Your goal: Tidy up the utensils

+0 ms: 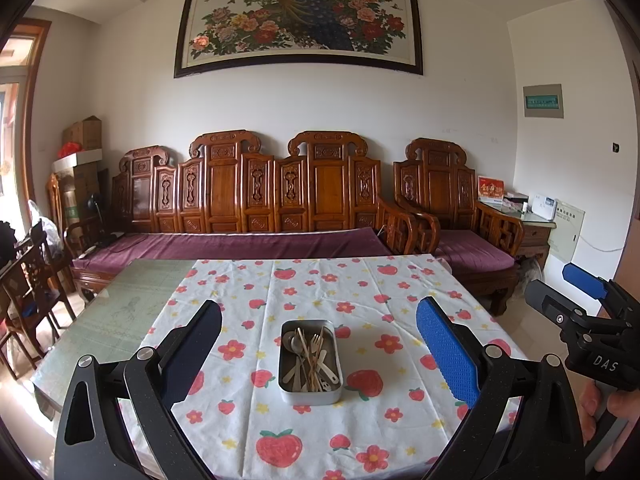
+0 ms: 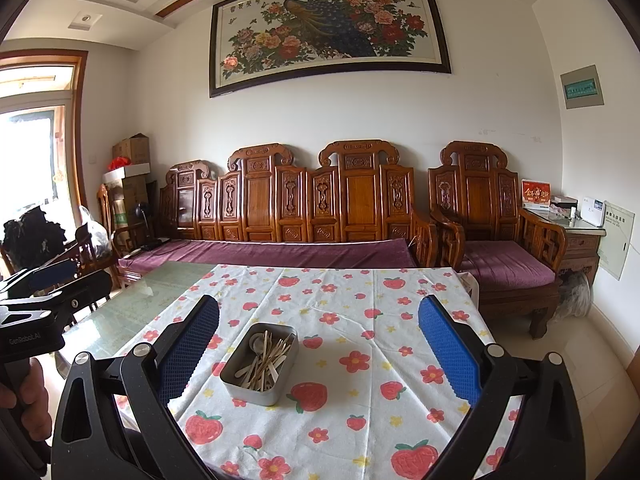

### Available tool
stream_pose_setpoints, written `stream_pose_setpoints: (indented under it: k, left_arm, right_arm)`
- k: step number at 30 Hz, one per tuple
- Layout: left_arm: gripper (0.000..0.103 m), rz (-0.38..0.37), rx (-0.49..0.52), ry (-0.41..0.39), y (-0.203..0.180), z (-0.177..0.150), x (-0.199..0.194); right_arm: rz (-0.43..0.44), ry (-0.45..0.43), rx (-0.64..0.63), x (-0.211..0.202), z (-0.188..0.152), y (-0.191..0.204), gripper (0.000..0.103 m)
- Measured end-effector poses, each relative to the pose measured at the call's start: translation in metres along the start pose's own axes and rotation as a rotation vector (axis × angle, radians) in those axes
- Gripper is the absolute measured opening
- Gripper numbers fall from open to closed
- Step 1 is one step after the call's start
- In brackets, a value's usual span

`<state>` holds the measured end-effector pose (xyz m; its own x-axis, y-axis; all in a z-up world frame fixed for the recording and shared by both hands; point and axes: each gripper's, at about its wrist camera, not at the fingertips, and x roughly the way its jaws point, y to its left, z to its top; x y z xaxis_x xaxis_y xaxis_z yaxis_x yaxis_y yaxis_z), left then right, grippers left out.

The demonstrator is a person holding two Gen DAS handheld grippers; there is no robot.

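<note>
Utensils lie jumbled in a rectangular metal tin on the desk's strawberry-print cloth. From the left wrist, the left tool hangs above the near edge, fingers spread wide and holding nothing, the tin between them; the right tool shows at far right, its gap unclear. From the right wrist, the right tool is spread and empty, the tin and utensils left of centre.

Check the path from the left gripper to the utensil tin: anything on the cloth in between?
Nothing visible. The left gripper is open, and only bare tablecloth lies before the tin of utensils.
</note>
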<state>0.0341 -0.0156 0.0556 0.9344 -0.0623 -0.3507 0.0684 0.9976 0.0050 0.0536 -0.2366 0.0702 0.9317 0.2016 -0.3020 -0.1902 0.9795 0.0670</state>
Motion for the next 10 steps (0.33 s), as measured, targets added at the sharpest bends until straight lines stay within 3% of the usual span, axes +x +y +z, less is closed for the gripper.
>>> stream_pose_setpoints:
  k: [10]
  left_arm:
    - [0.095,0.002,-0.008,0.002,0.0001,0.0,-0.0001]
  right_arm:
    - [0.0,-0.001,0.001,0.0,0.0001,-0.0005,0.101]
